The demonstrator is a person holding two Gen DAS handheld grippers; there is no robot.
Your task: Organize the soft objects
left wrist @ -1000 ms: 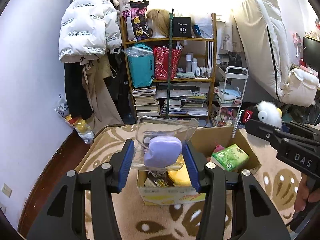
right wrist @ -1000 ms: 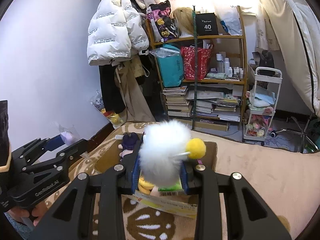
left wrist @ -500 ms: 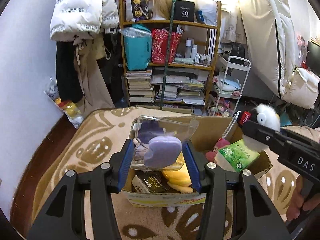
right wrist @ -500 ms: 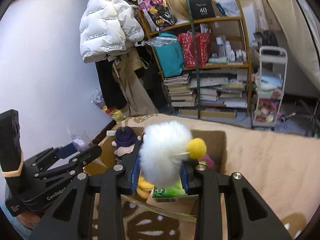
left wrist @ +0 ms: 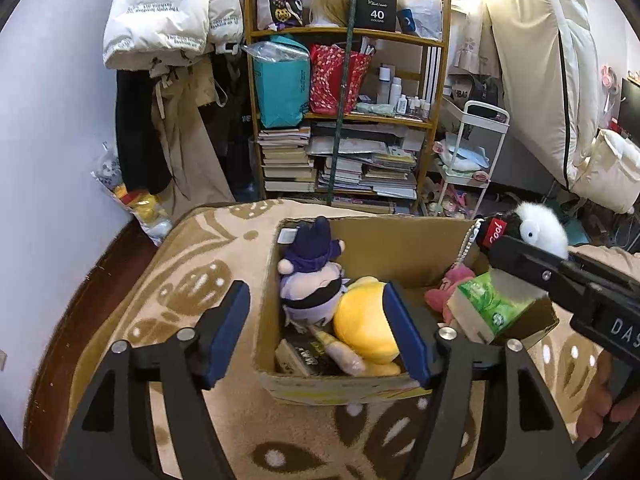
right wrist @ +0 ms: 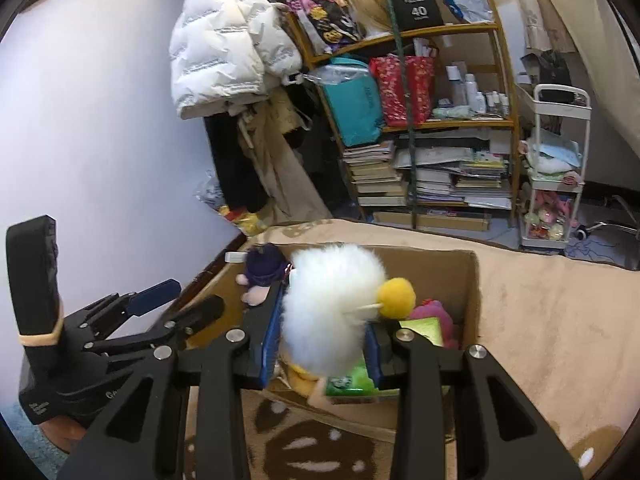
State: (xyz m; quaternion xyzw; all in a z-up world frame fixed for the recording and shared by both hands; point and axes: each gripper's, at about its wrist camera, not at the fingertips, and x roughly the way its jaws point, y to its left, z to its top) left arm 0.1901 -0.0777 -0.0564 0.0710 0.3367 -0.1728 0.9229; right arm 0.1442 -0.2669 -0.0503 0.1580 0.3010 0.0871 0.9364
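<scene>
From the left wrist, the left gripper hangs spread and empty over the box holding a doll and yellow plush, while from the right wrist, the right gripper clamps a white plush above that box.

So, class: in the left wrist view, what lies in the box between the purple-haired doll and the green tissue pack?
A yellow plush fills most of the gap between doll and pack, with a pink plush beside the pack.
</scene>
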